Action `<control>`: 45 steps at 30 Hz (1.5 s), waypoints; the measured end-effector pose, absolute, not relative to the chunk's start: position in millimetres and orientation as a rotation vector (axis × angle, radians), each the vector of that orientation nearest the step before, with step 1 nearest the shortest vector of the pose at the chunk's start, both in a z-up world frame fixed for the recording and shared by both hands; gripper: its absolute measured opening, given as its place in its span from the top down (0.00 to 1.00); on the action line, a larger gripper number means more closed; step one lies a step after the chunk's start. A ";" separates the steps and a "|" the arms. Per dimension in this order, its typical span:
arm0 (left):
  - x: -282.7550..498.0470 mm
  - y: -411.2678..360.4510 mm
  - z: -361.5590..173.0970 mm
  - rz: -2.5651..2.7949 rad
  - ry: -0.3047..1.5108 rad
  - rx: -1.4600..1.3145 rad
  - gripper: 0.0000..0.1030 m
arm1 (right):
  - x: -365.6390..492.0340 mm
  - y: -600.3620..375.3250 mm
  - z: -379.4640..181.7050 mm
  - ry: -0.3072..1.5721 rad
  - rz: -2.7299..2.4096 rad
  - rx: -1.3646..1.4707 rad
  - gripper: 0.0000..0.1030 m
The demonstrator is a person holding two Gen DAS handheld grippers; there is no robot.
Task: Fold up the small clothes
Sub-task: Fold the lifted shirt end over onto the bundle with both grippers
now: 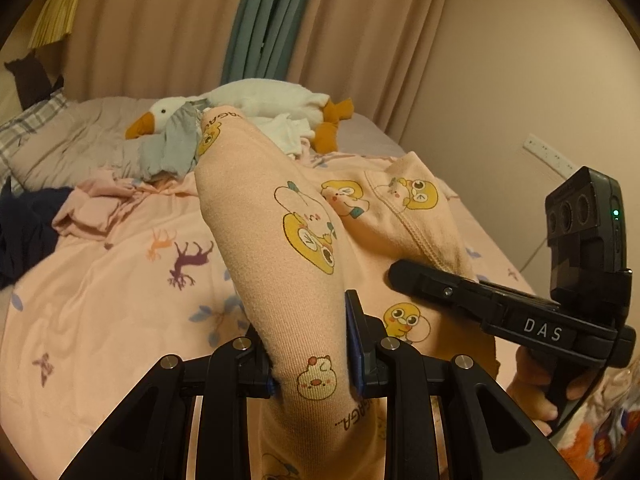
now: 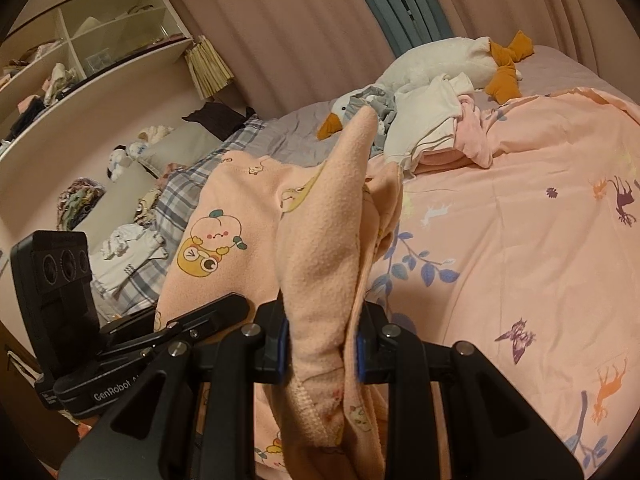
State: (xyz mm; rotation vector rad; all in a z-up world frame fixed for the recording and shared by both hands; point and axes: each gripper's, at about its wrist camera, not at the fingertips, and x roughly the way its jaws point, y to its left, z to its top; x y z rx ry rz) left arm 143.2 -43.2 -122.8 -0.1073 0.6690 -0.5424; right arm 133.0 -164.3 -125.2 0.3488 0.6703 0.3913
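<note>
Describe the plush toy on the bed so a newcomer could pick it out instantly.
Start at the bed with the pink animal-print cover, then look to its far end by the curtains. The goose plush lies there on its side behind a heap of clothes; its white body, orange beak and orange feet mark it out.

Left tool (image 1: 312, 344) and right tool (image 2: 320, 344) tilt downward side by side, jaws clamped narrow.
</note>
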 end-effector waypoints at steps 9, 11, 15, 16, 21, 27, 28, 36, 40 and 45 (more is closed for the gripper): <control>188.1 -49.4 -150.5 -0.519 0.722 -0.082 0.75 | 186.9 -169.3 -148.7 0.745 0.338 0.348 0.74; 194.2 -50.6 -154.5 -0.513 0.730 -0.075 0.75 | 195.5 -169.9 -157.3 0.756 0.332 0.345 0.74; 207.8 -56.0 -167.2 -0.512 0.757 -0.055 0.75 | 209.8 -172.1 -172.5 0.782 0.313 0.352 0.75; 211.1 -57.9 -169.5 -0.514 0.763 -0.050 0.75 | 213.3 -173.0 -176.5 0.787 0.306 0.350 0.75; 225.5 -65.8 -185.1 -0.517 0.783 -0.047 0.75 | 230.5 -179.4 -194.2 0.817 0.281 0.349 0.75; 241.9 -73.8 -204.1 -0.521 0.817 -0.049 0.75 | 249.6 -187.1 -214.7 0.852 0.260 0.355 0.75; 243.8 -75.1 -206.8 -0.518 0.820 -0.044 0.75 | 253.3 -188.2 -219.3 0.859 0.259 0.358 0.75; 266.0 -74.8 -233.3 -0.509 0.891 -0.051 0.75 | 273.1 -189.0 -249.9 0.921 0.255 0.372 0.75; 272.2 -75.2 -245.3 -0.505 0.924 -0.047 0.75 | 281.9 -187.5 -263.6 0.955 0.253 0.370 0.75; 278.2 -75.1 -258.6 -0.501 0.954 -0.050 0.75 | 288.6 -187.8 -277.3 0.985 0.252 0.368 0.75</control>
